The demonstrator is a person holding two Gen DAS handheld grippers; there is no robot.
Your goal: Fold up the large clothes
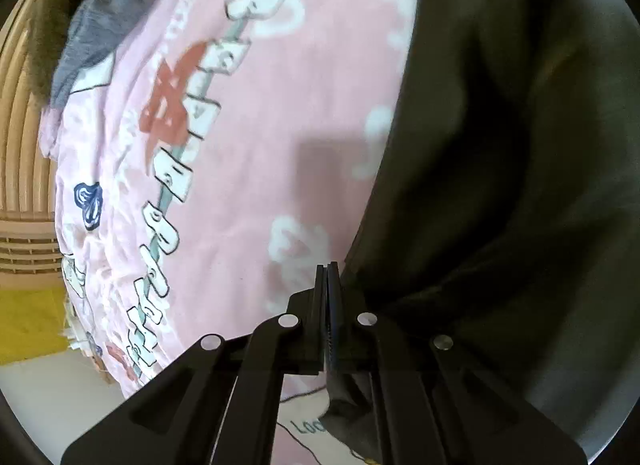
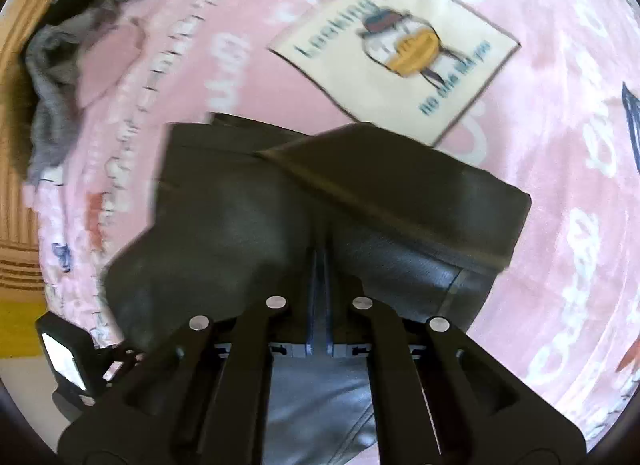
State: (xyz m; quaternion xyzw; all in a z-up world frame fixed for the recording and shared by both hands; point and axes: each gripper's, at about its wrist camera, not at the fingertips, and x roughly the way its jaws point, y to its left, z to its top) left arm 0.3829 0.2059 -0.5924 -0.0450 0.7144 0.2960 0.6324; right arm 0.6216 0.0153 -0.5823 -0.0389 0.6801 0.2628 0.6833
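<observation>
Black linkage arms fill the bottom of the left wrist view; the left claw (image 1: 328,269) has its jaws pressed together, and a tongue of the dark olive-black garment (image 1: 500,185) trails down between them near the hinge. I read that as a pinch on the garment's edge, though the tips themselves look bare. The garment drapes over the right half of this view, on the pink printed bedspread (image 1: 260,125). A crumpled grey cloth (image 1: 104,21) sits far off at the upper left, and a wooden slatted frame (image 1: 20,145) runs along the left rim.

Right wrist view: the right claw (image 2: 320,255) is likewise closed, tips buried in the dark fabric; cannot tell for certain whether cloth is caught between the pads. Here the dark garment (image 2: 240,205) lies mid-bed, with one flap already turned over along a diagonal crease and a seamed hem at lower right. A cream printed patch with blue lettering (image 2: 400,49) lies on the bedspread (image 2: 560,225) just beyond it. The other handheld unit (image 2: 64,357) shows at lower left.

Judgement: a fold is being carried over. Doing it well calls for both claws holding matching corners, moving level together, keeping the edge taut so it lands square on the layer below. Release only once it lies flat. Risk: the slick fabric slipping or bunching.
</observation>
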